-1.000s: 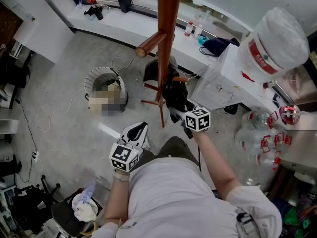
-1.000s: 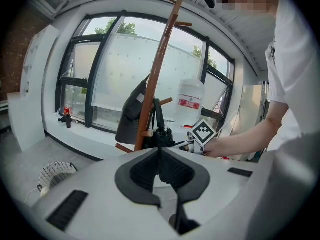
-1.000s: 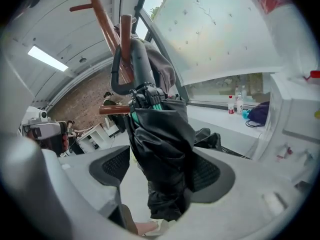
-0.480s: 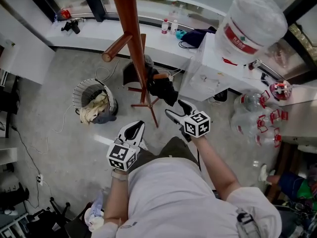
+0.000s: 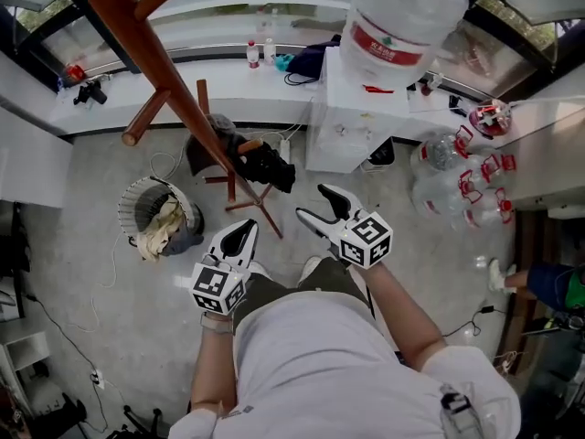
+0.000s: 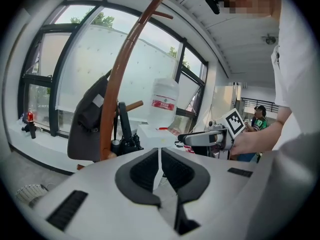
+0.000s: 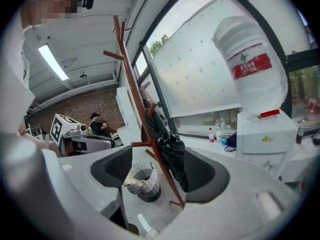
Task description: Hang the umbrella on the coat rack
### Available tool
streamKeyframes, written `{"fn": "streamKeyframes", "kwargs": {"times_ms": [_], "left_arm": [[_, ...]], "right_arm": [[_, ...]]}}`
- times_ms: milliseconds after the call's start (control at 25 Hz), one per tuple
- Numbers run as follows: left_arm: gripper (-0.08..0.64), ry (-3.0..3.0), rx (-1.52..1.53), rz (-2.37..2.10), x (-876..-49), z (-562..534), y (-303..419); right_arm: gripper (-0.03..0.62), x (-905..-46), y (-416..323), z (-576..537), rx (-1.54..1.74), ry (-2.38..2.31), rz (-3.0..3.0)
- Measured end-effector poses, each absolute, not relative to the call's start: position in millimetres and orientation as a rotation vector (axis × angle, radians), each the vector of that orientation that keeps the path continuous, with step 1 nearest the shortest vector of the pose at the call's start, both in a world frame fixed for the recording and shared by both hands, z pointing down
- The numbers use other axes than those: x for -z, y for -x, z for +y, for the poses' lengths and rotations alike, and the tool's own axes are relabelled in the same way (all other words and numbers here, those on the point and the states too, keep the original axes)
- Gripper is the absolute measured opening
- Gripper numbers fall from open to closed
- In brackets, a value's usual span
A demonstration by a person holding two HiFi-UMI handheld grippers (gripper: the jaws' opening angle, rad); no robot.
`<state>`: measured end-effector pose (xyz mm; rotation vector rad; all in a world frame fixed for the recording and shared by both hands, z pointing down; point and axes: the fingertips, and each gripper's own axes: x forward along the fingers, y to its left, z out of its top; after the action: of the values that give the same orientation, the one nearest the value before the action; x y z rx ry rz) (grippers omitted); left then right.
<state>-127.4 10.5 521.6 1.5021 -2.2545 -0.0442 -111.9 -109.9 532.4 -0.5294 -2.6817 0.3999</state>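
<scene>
The black folded umbrella (image 5: 268, 165) hangs low on the wooden coat rack (image 5: 155, 71), near its base. My right gripper (image 5: 317, 204) is a short way back from it, and its jaws are closing with nothing between them. In the right gripper view the umbrella (image 7: 172, 156) and rack pole (image 7: 135, 94) show through the gap of that gripper (image 7: 160, 171). My left gripper (image 5: 245, 227) hangs to the left, jaws together and empty. In the left gripper view that gripper (image 6: 160, 156) faces the rack (image 6: 117, 79) and umbrella (image 6: 125, 134).
A dark garment (image 6: 87, 119) also hangs on the rack. A wastebasket (image 5: 155, 216) with paper stands on the floor to the left. A white water dispenser (image 5: 393, 26) and several floor jugs (image 5: 448, 176) stand right. A window ledge (image 5: 137, 80) runs behind.
My right gripper has come away from the umbrella, which stays on the rack, and has risen. My left gripper has lifted a little. The head view has swung toward the window.
</scene>
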Motion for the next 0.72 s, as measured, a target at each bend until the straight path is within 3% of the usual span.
{"fn": "streamKeyframes", "kwargs": {"times_ms": [160,440,720], "left_arm": [[0.003,-1.580,0.029,-2.240,-509,-4,127],[0.003,-1.708,0.012,-2.214,-486,-32,121],[0.003,-1.778,0.006,-2.217,-464,-45,118]], "right_arm": [[0.312,-500,95,-115,-0.339,0.502,-2.770],[0.232,-463,67,-127,-0.280,0.449,-2.870],[0.212,-442,51,-139,-0.244,0.417,-2.932]]}}
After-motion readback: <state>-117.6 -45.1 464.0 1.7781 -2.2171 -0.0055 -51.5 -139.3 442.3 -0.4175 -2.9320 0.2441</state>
